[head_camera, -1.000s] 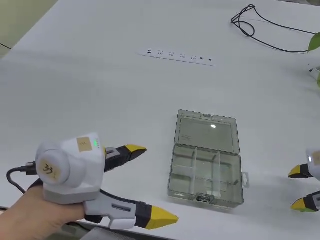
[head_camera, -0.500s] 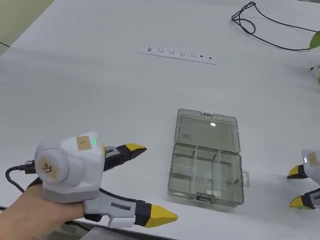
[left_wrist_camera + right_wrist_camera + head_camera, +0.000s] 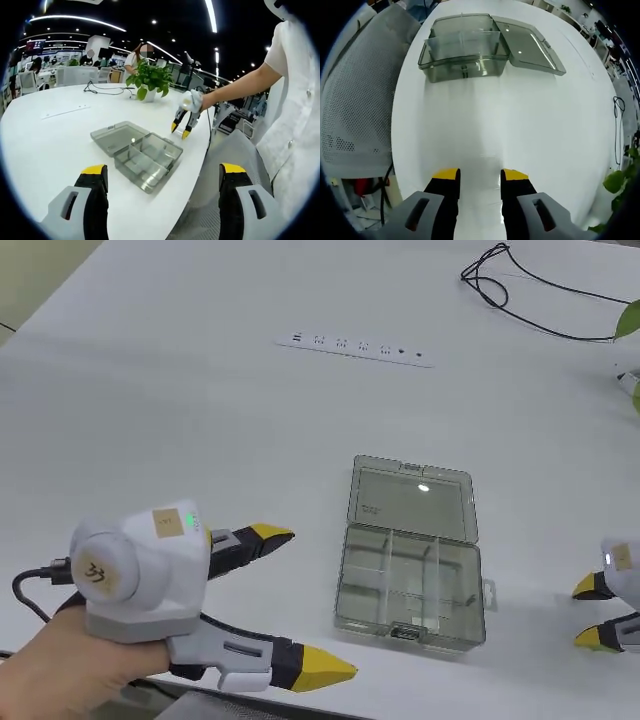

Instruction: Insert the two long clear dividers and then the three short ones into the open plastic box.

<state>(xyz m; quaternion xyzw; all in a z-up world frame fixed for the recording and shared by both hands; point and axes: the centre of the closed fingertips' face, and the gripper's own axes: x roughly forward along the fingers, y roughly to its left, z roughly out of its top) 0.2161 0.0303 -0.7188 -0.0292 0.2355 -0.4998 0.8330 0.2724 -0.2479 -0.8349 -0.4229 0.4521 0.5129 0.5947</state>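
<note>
My right gripper [image 3: 588, 612], narrow and empty, has eased back from the box [image 3: 410, 590] by the near edge of the worktop [image 3: 200, 420]; my left gripper [image 3: 305, 602] is wide and empty, and the dividers [image 3: 432, 570] look seated, so I judge insertion finished.

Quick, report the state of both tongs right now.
Left tongs: open wide, holding nothing.
Right tongs: open with a narrower gap, holding nothing.
</note>
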